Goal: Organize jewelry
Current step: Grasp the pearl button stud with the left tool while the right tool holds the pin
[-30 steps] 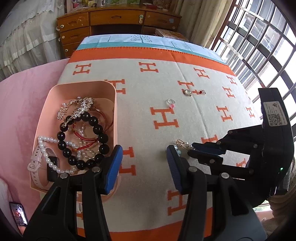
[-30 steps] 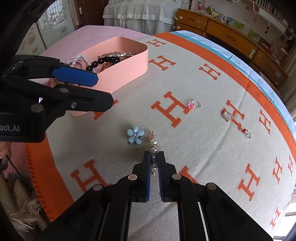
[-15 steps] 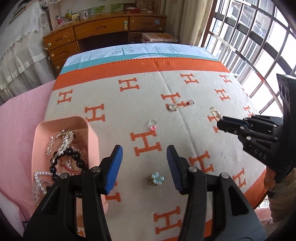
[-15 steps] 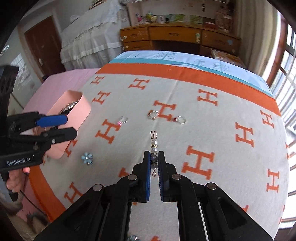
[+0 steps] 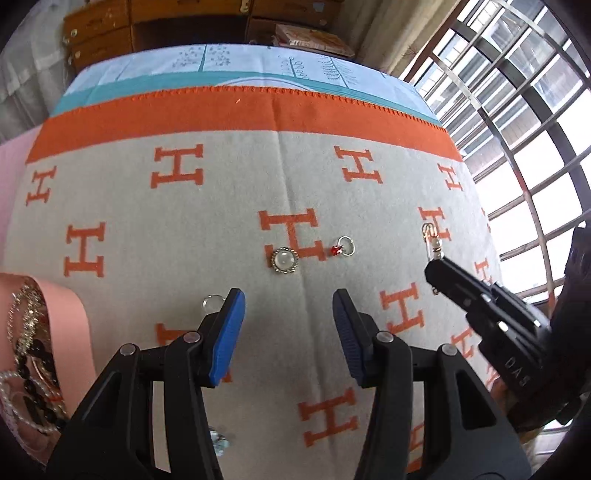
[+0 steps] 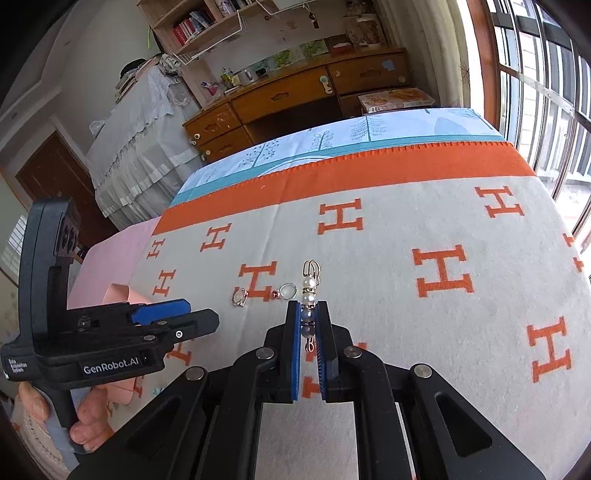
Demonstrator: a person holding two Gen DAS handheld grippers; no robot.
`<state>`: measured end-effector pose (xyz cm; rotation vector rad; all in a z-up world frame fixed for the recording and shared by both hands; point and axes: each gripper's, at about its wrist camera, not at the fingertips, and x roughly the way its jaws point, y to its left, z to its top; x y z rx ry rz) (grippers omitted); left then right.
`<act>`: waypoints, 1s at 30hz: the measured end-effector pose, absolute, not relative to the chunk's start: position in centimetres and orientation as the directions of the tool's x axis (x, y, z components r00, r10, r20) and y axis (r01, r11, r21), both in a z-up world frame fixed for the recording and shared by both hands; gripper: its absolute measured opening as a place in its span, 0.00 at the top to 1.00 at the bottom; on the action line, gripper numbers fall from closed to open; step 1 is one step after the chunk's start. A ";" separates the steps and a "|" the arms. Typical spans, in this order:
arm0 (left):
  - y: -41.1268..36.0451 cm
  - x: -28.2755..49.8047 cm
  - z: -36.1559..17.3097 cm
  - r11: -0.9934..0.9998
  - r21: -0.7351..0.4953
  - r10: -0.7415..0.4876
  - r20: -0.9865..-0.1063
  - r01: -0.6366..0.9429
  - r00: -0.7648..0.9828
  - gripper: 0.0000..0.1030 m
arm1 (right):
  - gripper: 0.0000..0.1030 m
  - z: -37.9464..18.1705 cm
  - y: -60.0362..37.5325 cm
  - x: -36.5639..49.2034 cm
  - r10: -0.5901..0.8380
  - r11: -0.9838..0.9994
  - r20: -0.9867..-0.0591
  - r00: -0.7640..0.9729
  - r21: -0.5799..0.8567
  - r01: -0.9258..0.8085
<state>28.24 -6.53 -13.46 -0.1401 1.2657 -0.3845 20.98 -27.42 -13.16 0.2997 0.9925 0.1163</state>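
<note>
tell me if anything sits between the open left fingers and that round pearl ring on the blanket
Nothing visible does. The left gripper is open, and only bare blanket lies between it and the round pearl ring. The red stone ring sits off to the ring's right, clear of that path.

Orange-bordered H-print blanket point(image 5: 221, 229) filling mid-frame, blue leaf-print sheet point(image 6: 369, 129) above it, wooden drawers point(image 6: 288, 96) upper centre — bookshelf point(image 6: 192, 26) upper left, barred window point(image 5: 535, 110) at right.
</note>
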 end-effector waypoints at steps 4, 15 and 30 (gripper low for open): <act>-6.6 29.6 -14.3 0.920 -0.375 -0.391 -0.896 0.112 0.212 0.55 | 0.93 -14.2 -28.0 21.6 0.262 0.941 -0.795 0.548 0.336 0.037; -7.6 31.7 -16.8 0.913 -0.404 -0.389 -0.902 -0.051 0.187 0.63 | 0.93 -15.2 -29.1 21.7 0.268 0.935 -0.770 0.579 0.353 0.037; -11.4 33.5 -16.5 0.971 -0.233 -0.240 -0.951 0.060 0.195 0.67 | 0.93 -16.8 -30.0 21.8 0.304 0.913 -0.779 0.548 0.403 0.067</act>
